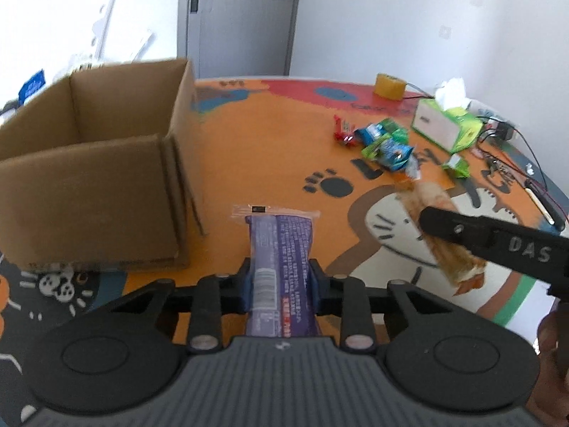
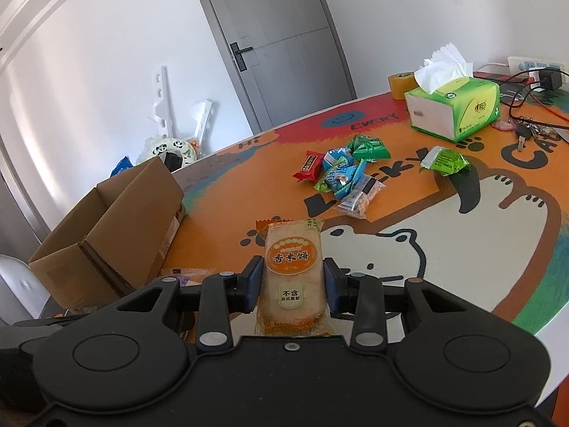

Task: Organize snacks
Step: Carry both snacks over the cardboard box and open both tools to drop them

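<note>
Each hand-held gripper (image 1: 281,277) (image 2: 293,279) is black — blue finger pads, silver screws, ribbed grey housing; one arm reads "DAS".

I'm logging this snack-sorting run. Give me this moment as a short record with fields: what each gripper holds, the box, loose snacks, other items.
left gripper: shut on purple packet
right gripper: shut on rice cracker packet
box: open, on the mat's left; no snacks visible inside from these views
loose snacks: red packet, blue packets, green packets, clear packet, in a cluster mid-mat; one green packet apart, nearer the tissue box
other items: tissue box, tape roll, keys, cables
</note>
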